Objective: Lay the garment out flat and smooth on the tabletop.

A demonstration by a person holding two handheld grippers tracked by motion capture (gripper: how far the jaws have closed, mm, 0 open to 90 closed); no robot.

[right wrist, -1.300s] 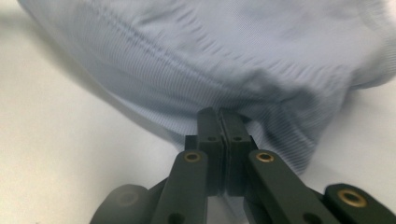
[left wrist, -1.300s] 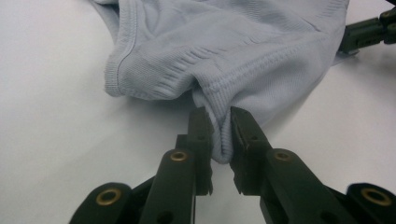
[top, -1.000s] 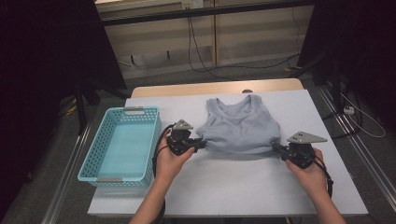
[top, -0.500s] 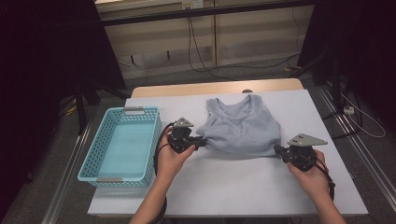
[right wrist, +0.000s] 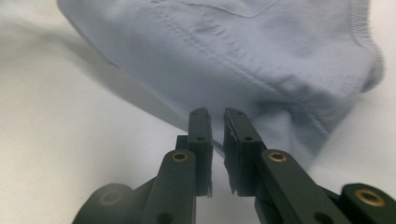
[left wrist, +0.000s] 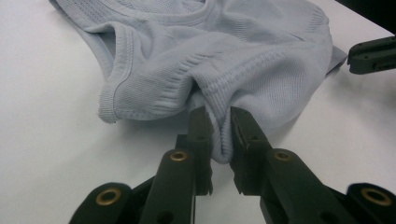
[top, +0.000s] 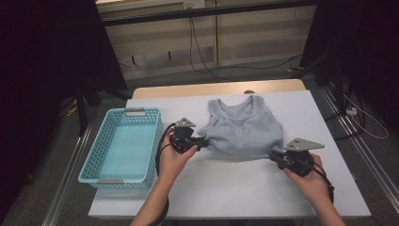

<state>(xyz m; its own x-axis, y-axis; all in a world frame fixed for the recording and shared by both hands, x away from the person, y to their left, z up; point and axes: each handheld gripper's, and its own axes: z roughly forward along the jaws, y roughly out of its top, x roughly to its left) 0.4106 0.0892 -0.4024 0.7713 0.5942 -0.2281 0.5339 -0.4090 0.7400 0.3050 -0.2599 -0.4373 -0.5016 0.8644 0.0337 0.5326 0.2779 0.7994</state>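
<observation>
Top: a pale blue tank top [top: 244, 129] lies on the white bench [top: 235, 188], neckline toward 12 o'clock
Left tool [left wrist: 218, 122]: clenched on a bunched fold of the hem at the garment's 9 o'clock side
Right tool [right wrist: 217, 116]: jaws nearly together at the hem's 4 o'clock corner; whether cloth sits between them, I cannot tell
Basket: a turquoise basket [top: 123, 143] sits at 9 o'clock of the left tool

Setting: lab or recording studio. I work at a white-covered table [top: 244, 188] amid black curtains [top: 42, 56], floor rails [top: 70, 188] and loose cables [top: 207, 52].
</observation>
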